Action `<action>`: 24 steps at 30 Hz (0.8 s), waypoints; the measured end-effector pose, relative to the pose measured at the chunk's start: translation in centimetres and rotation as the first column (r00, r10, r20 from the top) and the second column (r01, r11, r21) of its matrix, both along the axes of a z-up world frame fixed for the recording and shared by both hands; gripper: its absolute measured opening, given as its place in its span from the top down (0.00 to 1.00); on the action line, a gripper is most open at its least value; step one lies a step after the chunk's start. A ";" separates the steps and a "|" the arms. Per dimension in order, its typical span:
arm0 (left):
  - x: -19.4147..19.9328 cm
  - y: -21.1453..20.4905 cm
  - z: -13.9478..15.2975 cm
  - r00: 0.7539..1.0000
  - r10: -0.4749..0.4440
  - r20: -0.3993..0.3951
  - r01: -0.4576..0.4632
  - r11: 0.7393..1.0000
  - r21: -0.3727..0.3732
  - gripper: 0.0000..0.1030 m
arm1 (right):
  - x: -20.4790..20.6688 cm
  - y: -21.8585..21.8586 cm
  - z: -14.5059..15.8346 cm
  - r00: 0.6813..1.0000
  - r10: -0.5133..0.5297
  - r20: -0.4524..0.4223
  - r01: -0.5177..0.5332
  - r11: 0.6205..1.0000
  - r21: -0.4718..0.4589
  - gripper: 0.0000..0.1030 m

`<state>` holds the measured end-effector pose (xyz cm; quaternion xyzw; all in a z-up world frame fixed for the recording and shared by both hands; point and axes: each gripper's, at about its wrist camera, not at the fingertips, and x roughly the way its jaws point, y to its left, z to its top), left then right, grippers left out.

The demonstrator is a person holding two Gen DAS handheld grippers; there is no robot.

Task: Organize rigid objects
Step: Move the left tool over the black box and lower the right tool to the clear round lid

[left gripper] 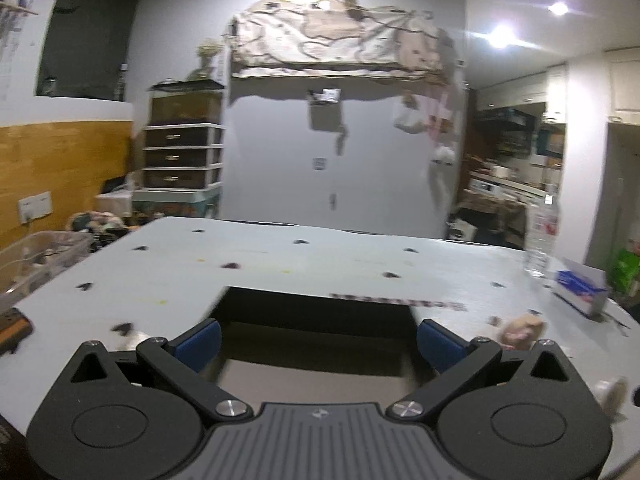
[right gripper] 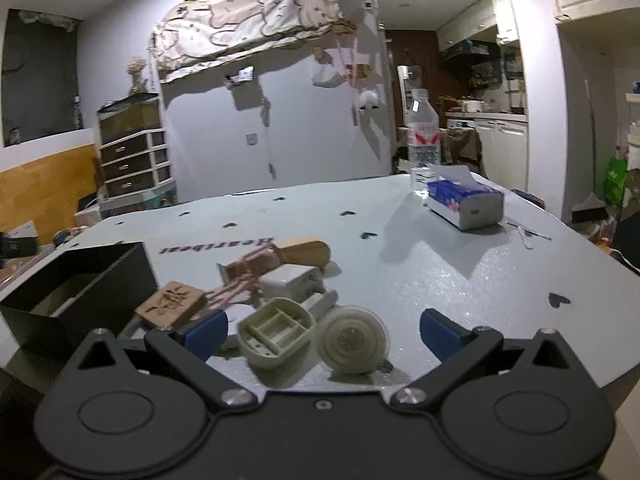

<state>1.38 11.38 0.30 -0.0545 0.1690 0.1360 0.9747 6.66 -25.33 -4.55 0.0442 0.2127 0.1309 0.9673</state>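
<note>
Clearly both tongs stand spread wide and empty: the right tongs [right gripper: 323,330] hover above a tight cluster, a cream housing [right gripper: 276,330] touching a round reel [right gripper: 352,345], with a wooden stamp [right gripper: 172,304] and white adapter [right gripper: 291,282] just behind. Closing here could pinch two pieces together or knock one off the desk [right gripper: 460,276] edge. The left tongs [left gripper: 318,340] face the black box [right gripper: 80,292], whose interior looks nearly bare.

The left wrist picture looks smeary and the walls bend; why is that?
Left wrist view: motion blur smears the table and bottle, ceiling lights flare, the fisheye bends edges. Right wrist view: sharper, the tissue pack crisp, same curved distortion.
</note>
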 end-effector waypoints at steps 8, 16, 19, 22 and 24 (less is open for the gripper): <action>0.0 4.5 -0.7 0.992 0.127 -0.004 -0.127 0.992 0.025 0.00 | 2.4 -0.4 -2.1 0.997 -0.036 -0.064 0.037 0.999 0.010 0.00; -0.4 7.5 -2.5 0.987 0.152 -0.050 -0.153 0.988 -0.036 0.19 | 3.9 -0.3 -2.7 0.989 -0.062 -0.135 0.070 0.996 0.055 0.08; -0.1 8.0 -3.1 0.985 0.152 -0.080 -0.156 0.987 -0.036 0.28 | 4.4 -0.4 -2.6 0.987 -0.046 -0.155 0.062 0.992 0.106 0.15; 0.4 8.2 -3.8 0.986 0.132 -0.105 -0.138 0.989 -0.045 0.38 | 4.7 0.0 -2.5 0.986 -0.039 -0.160 0.057 0.992 0.109 0.20; 0.6 8.3 -4.1 0.984 0.129 -0.119 -0.135 0.990 -0.048 0.41 | 4.9 0.3 -2.5 0.985 -0.039 -0.170 0.056 0.994 0.097 0.23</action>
